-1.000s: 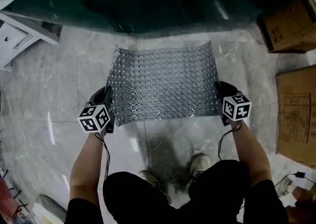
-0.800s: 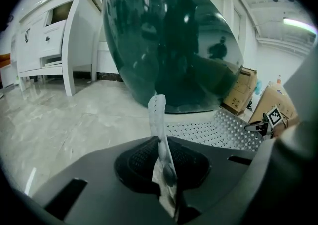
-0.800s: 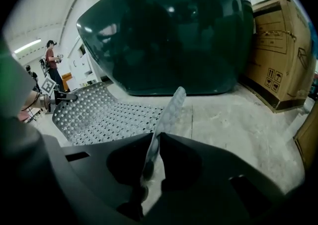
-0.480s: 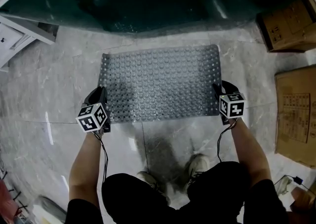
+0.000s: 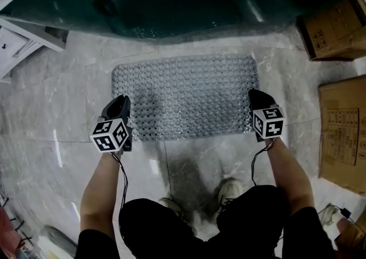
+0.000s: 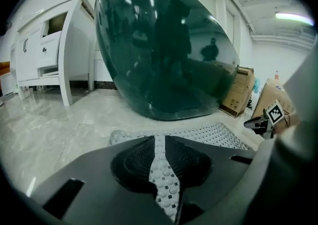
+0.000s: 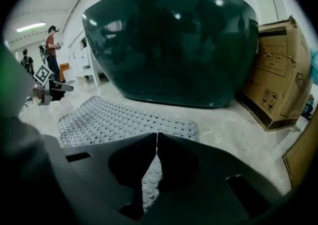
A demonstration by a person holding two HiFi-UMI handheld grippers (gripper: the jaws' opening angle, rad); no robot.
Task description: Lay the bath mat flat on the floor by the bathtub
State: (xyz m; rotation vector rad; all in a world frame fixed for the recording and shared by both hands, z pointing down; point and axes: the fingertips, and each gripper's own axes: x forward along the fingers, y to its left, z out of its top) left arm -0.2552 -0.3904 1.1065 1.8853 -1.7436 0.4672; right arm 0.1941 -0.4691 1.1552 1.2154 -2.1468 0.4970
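The grey studded bath mat [image 5: 186, 95] lies flat on the marble floor, its far edge close to the dark green bathtub [image 5: 171, 0]. My left gripper [image 5: 119, 103] rests over the mat's near left edge. In the left gripper view [image 6: 160, 139] its jaws stand a narrow gap apart, with only the mat's [image 6: 208, 134] surface showing through. My right gripper [image 5: 255, 95] sits over the near right edge. Its jaws have just been closing, and the tips [image 7: 157, 137] meet with nothing between them. The mat [image 7: 109, 119] shows below and beyond them.
Cardboard boxes [image 5: 343, 132] [image 5: 331, 29] stand on the floor at the right. A white cabinet [image 5: 23, 40] stands left of the tub. The person's feet [image 5: 229, 186] are just behind the mat's near edge. Other people [image 7: 51, 45] stand far off.
The mat, held up and curved a second ago, dropped flat onto the floor. Both grippers let go of its side edges, then shifted slightly inward over its near corners.
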